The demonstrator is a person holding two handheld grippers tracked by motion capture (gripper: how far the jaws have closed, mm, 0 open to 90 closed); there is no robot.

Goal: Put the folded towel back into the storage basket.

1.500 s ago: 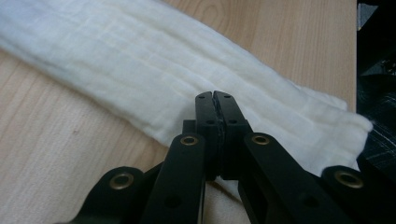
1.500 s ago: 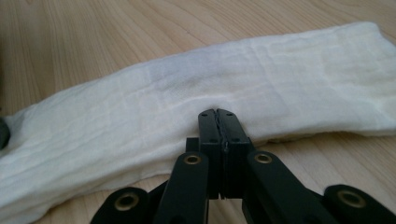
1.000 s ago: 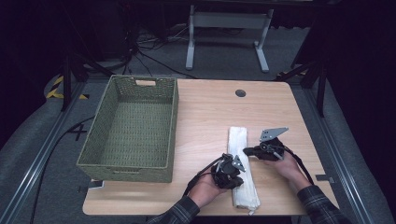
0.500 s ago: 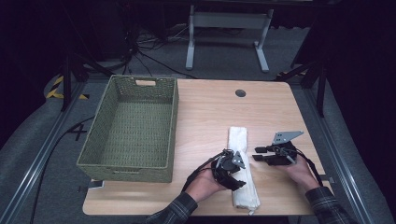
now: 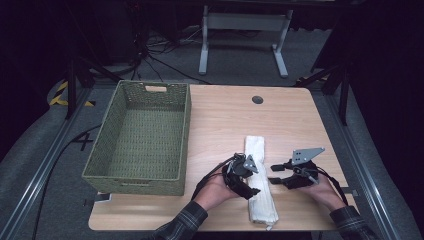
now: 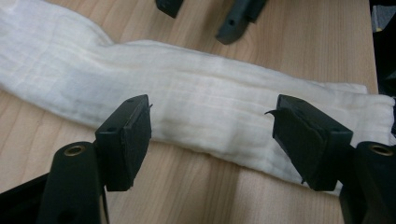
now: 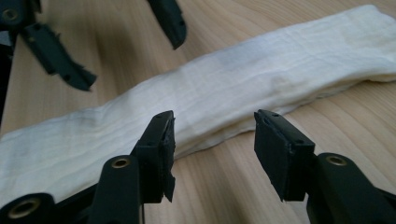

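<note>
A woven green basket [image 5: 140, 137] sits at the left of the wooden surface [image 5: 300, 125]. Right of it, a folded white cloth [image 5: 259, 177] lies lengthwise on the near middle of the surface. The left tool [image 5: 250, 185] rests at the cloth's left edge, its jaws just opened and apart, pressing on nothing. The right tool [image 5: 276, 173] sits just beside the cloth's right edge, jaws likewise just opened, with nothing between them.

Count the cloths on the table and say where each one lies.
1. The cloth is folded into a long white strip and lies on the table, right of the basket, between the left gripper and the right gripper.
</note>
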